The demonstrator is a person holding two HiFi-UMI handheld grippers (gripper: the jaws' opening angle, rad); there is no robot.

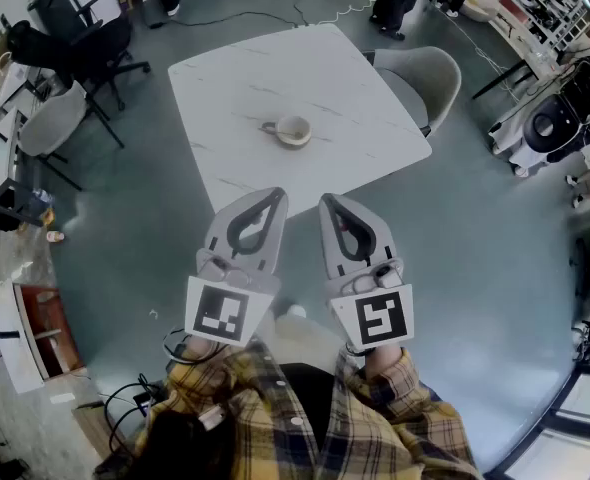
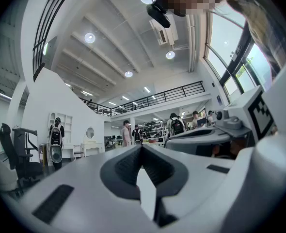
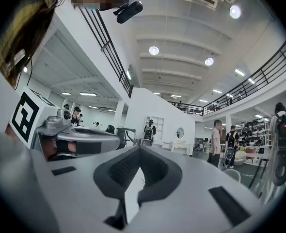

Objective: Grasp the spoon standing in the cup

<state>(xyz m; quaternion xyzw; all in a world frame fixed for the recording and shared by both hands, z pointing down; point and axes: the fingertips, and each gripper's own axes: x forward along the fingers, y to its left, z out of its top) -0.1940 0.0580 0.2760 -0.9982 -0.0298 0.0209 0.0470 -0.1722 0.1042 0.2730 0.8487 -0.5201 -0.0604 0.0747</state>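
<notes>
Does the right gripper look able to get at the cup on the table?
Probably yes: nothing stands on the white table between the right gripper and the cup, though its jaws are shut.

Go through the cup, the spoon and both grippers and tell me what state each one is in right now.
Cup: upright on the table, spoon inside.
Spoon: in the cup, handle leaning out over the rim, not gripped.
Left gripper: shut, empty, well short of the cup.
Right gripper: shut, empty, beside the left gripper.
</notes>
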